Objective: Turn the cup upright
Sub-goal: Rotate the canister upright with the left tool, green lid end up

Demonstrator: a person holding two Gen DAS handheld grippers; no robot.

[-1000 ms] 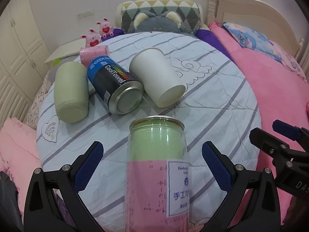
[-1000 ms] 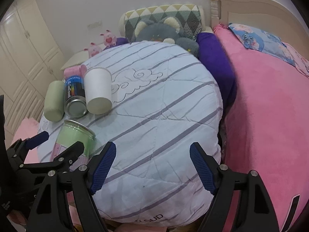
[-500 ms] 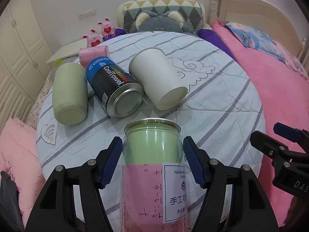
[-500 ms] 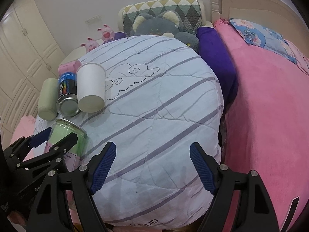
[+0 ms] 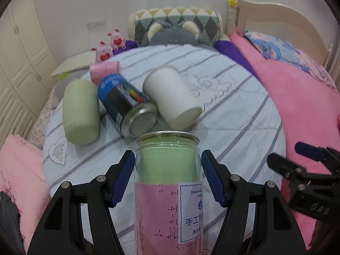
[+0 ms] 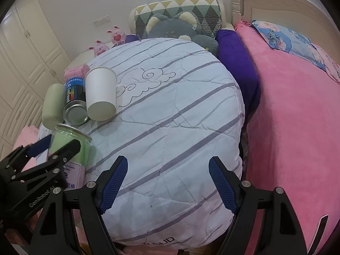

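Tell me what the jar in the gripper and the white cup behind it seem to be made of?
The jar looks like clear glossy plastic, or possibly glass: you see the green filling through its wall, with highlights on it. Its rim looks metallic, and a paper label is stuck on. The white cup, lying on its side, looks like matte paper, judging by its dull surface and rolled rim, though thin plastic is possible.

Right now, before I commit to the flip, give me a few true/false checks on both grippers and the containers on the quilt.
1. The left gripper grips the clear jar. True.
2. The right gripper holds the white cup. False: it is open and holds nothing.
3. The white cup lies on its side. True.
4. The blue can stands upright. False: it lies on its side on the quilt.
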